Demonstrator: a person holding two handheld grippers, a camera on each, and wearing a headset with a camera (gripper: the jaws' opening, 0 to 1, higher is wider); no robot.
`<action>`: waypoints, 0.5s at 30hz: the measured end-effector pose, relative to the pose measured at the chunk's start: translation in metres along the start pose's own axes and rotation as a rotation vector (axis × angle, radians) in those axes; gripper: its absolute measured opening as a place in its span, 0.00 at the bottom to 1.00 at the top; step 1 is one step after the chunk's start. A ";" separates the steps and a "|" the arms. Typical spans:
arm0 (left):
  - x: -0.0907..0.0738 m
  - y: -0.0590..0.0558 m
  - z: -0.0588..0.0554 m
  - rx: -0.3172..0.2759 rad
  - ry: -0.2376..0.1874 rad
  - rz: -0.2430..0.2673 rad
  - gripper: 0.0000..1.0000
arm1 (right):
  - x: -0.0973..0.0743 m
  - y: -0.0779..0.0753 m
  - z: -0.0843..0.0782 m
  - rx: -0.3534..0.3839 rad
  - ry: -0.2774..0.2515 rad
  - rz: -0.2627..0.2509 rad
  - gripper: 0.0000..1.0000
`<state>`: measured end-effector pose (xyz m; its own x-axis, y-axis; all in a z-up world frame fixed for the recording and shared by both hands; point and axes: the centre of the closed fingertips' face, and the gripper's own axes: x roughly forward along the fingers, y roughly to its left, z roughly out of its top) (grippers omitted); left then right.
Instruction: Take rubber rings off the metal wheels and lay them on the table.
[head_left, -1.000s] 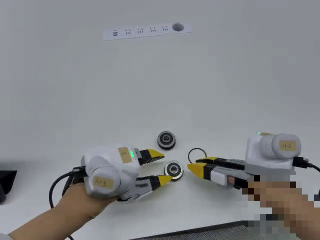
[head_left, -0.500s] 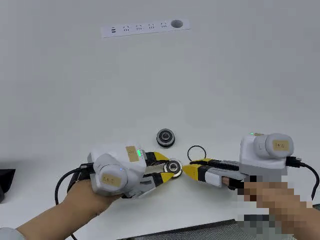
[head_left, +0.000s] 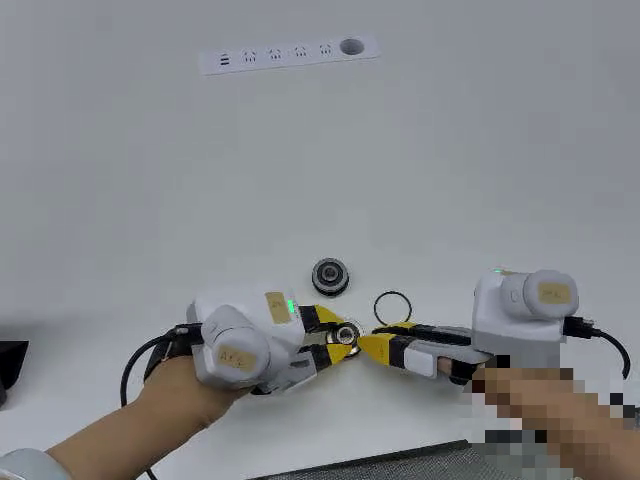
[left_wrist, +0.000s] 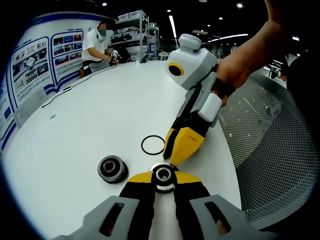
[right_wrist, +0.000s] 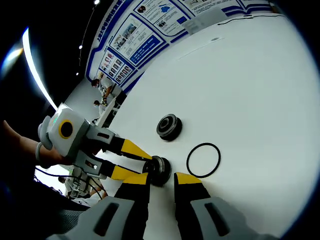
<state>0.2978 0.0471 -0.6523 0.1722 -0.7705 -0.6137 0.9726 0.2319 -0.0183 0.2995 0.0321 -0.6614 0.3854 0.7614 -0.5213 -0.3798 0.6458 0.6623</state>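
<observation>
Ring (head_left: 375, 307) lies on table (head_left: 480, 200), right of the free wheel (head_left: 330, 275).

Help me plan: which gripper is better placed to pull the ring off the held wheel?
Right. The left gripper is shut on the wheel; the right gripper is open, tips beside it.

White table (head_left: 450, 150), bare and matte. Power strip (head_left: 288, 53) on the table's far side. Poster wall (left_wrist: 55, 55) beyond the table, shelving (left_wrist: 132, 32) past it, ceiling strip lights (left_wrist: 171, 25) overhead. Grey mesh (left_wrist: 265, 150) along the near edge.
</observation>
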 end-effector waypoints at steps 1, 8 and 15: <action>0.000 0.000 0.000 0.000 0.001 0.000 0.15 | 0.000 0.001 0.000 0.004 -0.002 0.002 0.20; 0.001 0.001 0.000 -0.003 0.001 0.000 0.14 | 0.004 0.000 0.002 0.063 -0.015 0.025 0.21; 0.000 0.001 -0.001 -0.007 -0.004 0.000 0.13 | 0.008 0.003 -0.001 0.111 -0.013 0.051 0.21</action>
<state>0.2988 0.0475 -0.6532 0.1727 -0.7727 -0.6108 0.9715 0.2359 -0.0238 0.3006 0.0402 -0.6635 0.3791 0.7920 -0.4786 -0.3044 0.5952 0.7437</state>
